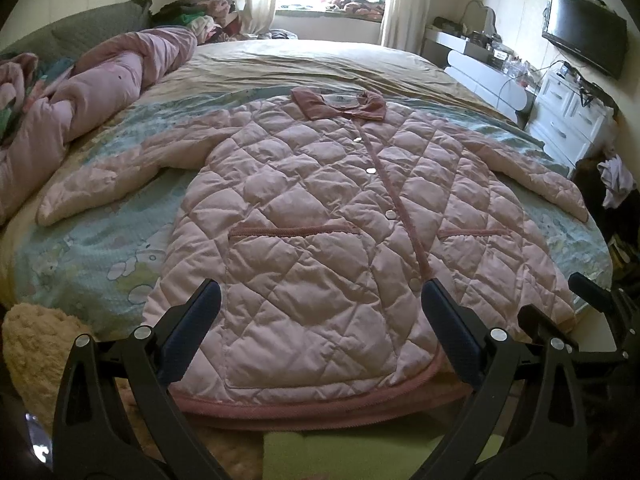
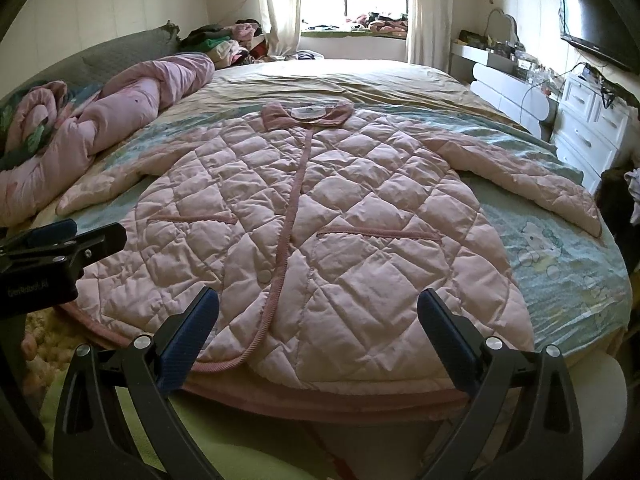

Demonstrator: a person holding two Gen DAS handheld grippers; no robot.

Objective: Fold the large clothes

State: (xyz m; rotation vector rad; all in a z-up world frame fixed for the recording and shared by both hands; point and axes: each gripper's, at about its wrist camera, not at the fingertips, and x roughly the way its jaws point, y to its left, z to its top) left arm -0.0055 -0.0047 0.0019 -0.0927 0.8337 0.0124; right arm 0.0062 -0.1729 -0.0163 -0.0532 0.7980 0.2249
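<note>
A pink quilted coat [image 1: 320, 208] lies flat, front up, on the bed, collar far, hem near, both sleeves spread out. It also shows in the right wrist view [image 2: 320, 216]. My left gripper [image 1: 320, 292] is open and empty, just above the hem at the coat's left half. My right gripper [image 2: 318, 296] is open and empty, above the hem at the right half. The right gripper also shows at the right edge of the left wrist view [image 1: 560, 304], and the left gripper at the left edge of the right wrist view [image 2: 84, 232].
A rolled pink duvet [image 1: 100, 92] lies along the bed's left side. The bed [image 1: 320, 60] has a beige and blue sheet. A white dresser [image 1: 568, 116] and a TV [image 1: 584, 32] stand at the right. A fluffy cushion [image 1: 40, 344] sits near left.
</note>
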